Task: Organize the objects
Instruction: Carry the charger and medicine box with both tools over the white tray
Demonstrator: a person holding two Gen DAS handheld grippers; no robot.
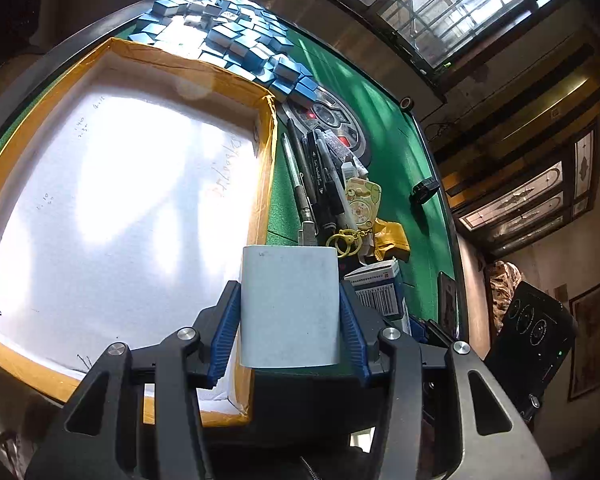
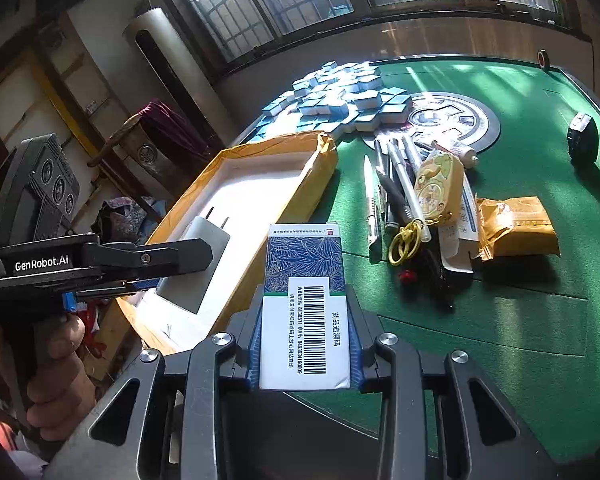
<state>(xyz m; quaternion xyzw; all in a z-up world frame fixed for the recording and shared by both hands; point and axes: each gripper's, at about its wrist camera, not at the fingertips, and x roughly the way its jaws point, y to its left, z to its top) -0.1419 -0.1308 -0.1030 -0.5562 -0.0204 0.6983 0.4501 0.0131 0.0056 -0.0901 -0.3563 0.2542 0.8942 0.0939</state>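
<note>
My left hand-held gripper (image 1: 288,312) pinches the white charger (image 1: 289,308) just over the tray (image 1: 266,152) near its corner; the right hand-held gripper (image 2: 304,344) clamps the medicine box (image 2: 304,300) beside the tray. I'd lower the charger flat onto the tray's white floor before spreading the fingers.

Charger's (image 1: 289,305) prongs hidden in left wrist view, medicine box (image 2: 304,304) base masked by right tongs (image 2: 304,354), pens (image 2: 396,192) partly buried under keychain (image 2: 432,188), box print too small to read
</note>
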